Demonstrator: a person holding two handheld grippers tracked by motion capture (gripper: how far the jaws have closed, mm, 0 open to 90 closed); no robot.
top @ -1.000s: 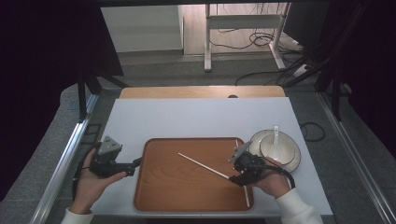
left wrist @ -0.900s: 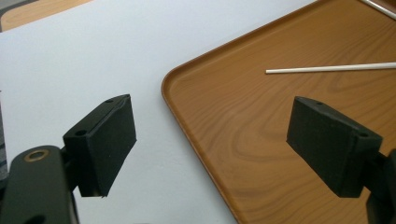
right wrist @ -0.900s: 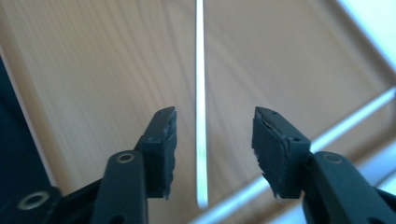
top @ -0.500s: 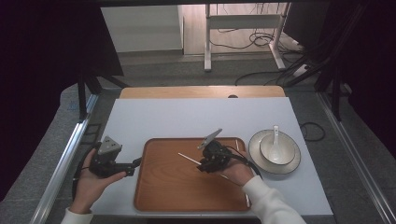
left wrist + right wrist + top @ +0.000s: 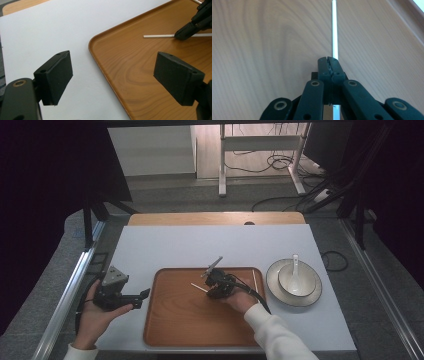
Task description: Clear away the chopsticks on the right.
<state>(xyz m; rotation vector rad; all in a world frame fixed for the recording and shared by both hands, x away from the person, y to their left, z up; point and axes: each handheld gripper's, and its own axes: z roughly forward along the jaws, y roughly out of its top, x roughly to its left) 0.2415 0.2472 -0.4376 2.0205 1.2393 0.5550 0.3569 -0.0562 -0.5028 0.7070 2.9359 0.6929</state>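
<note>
A white chopstick point(image 5: 198, 287) lies on the wooden tray point(image 5: 170, 330) near its middle. My right gripper point(image 5: 211, 292) is down on the tray; its jaws have just been closing and now stand shut on the chopstick point(image 5: 334, 30), which runs out ahead of the tips point(image 5: 329, 60). In the left gripper view the right gripper's tip point(image 5: 181, 35) sits on the stick point(image 5: 158, 36). My left gripper point(image 5: 142, 295) is held over the white table just left of the tray's edge point(image 5: 100, 57), open point(image 5: 117, 72) with nothing between its pads.
A second white chopstick point(image 5: 254, 280) lies along the tray's right side. Right of the tray, a plate point(image 5: 272, 287) carries a white bowl point(image 5: 295, 282) with a spoon point(image 5: 295, 262) in it. The white table top point(image 5: 165, 245) stretches behind the tray.
My right gripper has moved left from beside the bowl to the middle of the tray, and its jaws have closed onto the chopstick. The left gripper has not moved.
</note>
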